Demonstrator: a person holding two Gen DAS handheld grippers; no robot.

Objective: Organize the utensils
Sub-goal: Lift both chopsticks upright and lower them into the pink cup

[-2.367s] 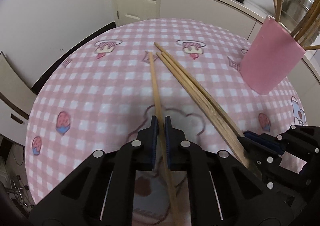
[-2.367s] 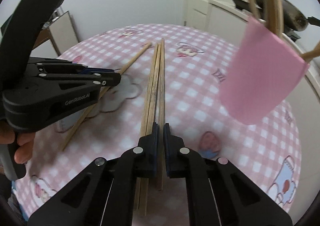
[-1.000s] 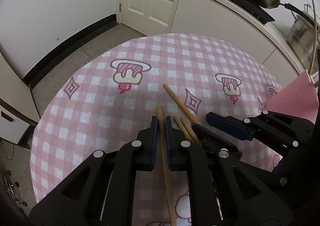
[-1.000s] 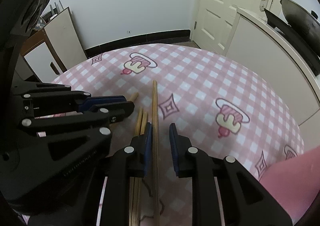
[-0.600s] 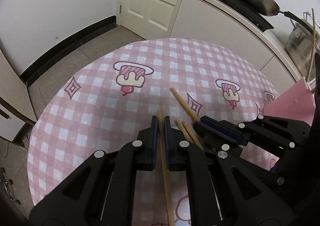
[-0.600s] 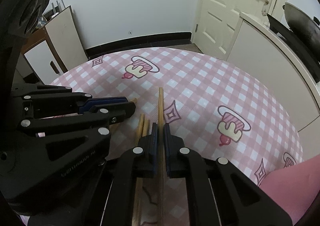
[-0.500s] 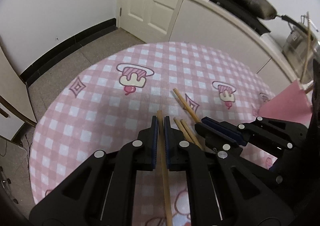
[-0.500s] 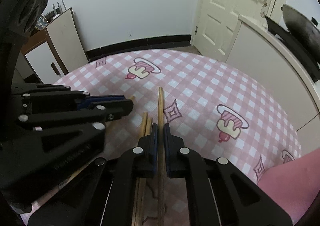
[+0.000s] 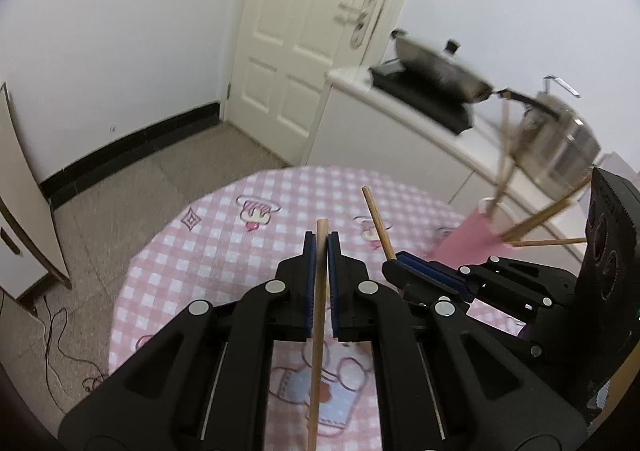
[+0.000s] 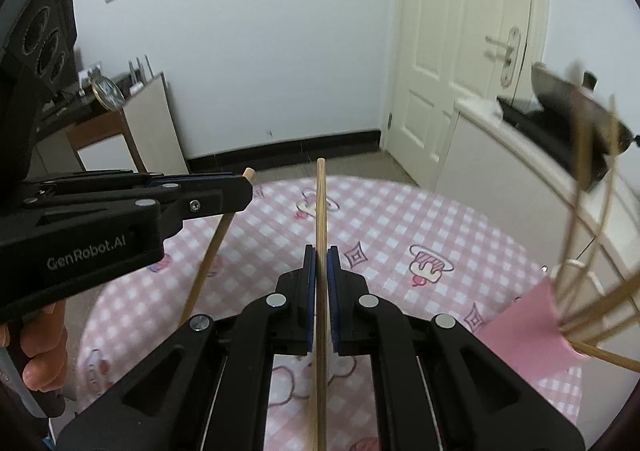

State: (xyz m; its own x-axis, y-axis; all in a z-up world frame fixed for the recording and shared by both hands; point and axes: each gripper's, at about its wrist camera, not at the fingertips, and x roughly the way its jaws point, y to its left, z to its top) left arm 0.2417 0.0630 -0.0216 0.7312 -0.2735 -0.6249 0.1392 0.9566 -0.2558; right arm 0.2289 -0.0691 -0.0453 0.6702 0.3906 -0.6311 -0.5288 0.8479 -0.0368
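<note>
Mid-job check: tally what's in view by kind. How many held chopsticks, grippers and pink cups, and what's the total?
Held chopsticks: 2 (left chopstick, right chopstick)
Grippers: 2 (left gripper, right gripper), jaws shut on one chopstick each
Pink cup: 1
Total: 5. The sticks in the cup are too blurred to count.

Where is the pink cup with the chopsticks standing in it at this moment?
The pink cup stands on the checked table near its right edge in both views, beyond the right gripper.
</note>
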